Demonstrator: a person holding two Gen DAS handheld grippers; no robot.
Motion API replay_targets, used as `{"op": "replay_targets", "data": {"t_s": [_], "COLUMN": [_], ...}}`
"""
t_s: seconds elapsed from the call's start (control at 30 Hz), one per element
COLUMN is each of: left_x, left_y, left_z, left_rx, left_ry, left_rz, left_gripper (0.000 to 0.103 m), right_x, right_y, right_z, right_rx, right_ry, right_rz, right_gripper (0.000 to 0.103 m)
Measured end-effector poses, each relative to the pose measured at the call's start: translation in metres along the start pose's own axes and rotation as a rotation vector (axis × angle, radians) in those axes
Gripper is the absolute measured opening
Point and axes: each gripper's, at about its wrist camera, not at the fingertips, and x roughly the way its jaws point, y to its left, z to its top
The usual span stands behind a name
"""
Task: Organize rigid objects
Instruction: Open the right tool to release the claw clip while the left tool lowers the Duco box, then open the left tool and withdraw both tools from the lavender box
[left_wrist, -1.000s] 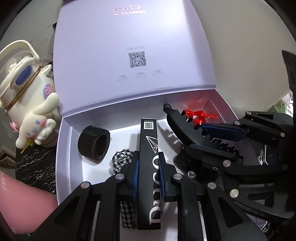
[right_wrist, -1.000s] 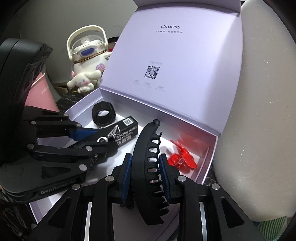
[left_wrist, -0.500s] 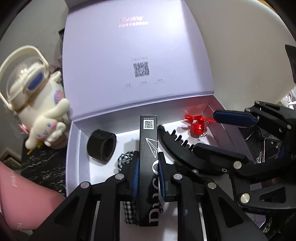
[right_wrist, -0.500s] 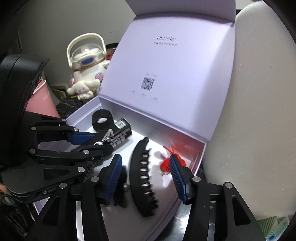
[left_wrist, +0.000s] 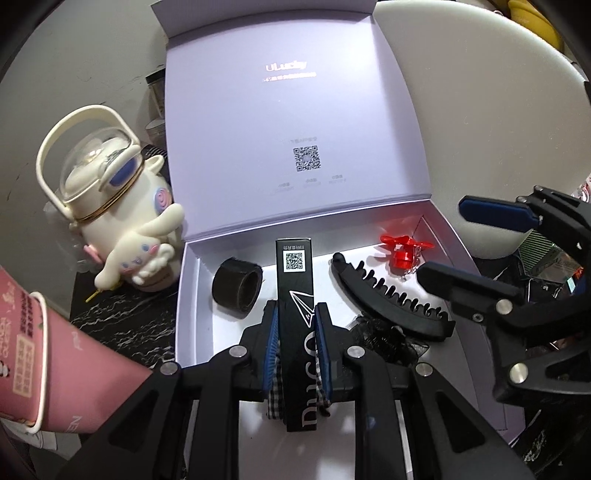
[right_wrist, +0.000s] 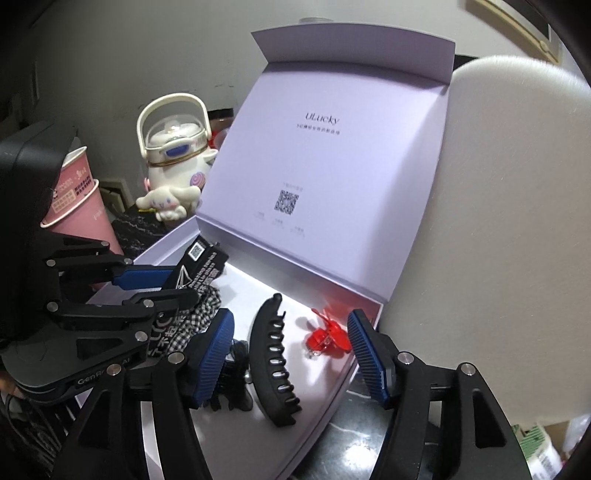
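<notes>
Lavender box (left_wrist: 192, 295) lies open ahead of both tools. Inside it, the black hair claw (right_wrist: 273, 354) rests between the spread fingers of the right hand-held gripper (right_wrist: 291, 350), untouched. The left hand-held gripper (left_wrist: 295, 339) pinches the slim black carton (left_wrist: 297, 317); a red clip (left_wrist: 402, 251) lies beyond, to its right.

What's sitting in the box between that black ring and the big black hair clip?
The tall black carton, clamped in the left tool, lies between the ring and the hair clip; the left wrist view shows this.

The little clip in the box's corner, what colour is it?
Bright red. The clip shows best in the left wrist view.
</notes>
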Motion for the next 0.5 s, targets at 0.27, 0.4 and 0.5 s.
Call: {"op": "replay_targets", "data": {"t_s": [0.27, 0.4, 0.5], "left_x": [-0.014, -0.029, -0.037], "left_y": [0.014, 0.014, 0.016], "left_z": [-0.002, -0.002, -0.002], "left_rx": [-0.044, -0.052, -0.064], "left_ry": [-0.003, -0.046, -0.047], "left_rz": [0.034, 0.064, 0.049], "left_gripper": [0.092, 0.1, 0.1], "right_x": [-0.018, -0.026, -0.036], "right_y": [0.002, 0.003, 0.003], "right_z": [-0.001, -0.003, -0.004], "right_rx": [-0.002, -0.002, -0.001], "right_ry": [-0.021, -0.026, -0.04], "right_rz": [-0.024, -0.036, -0.045], "right_gripper": [0.065, 0.066, 0.066]}}
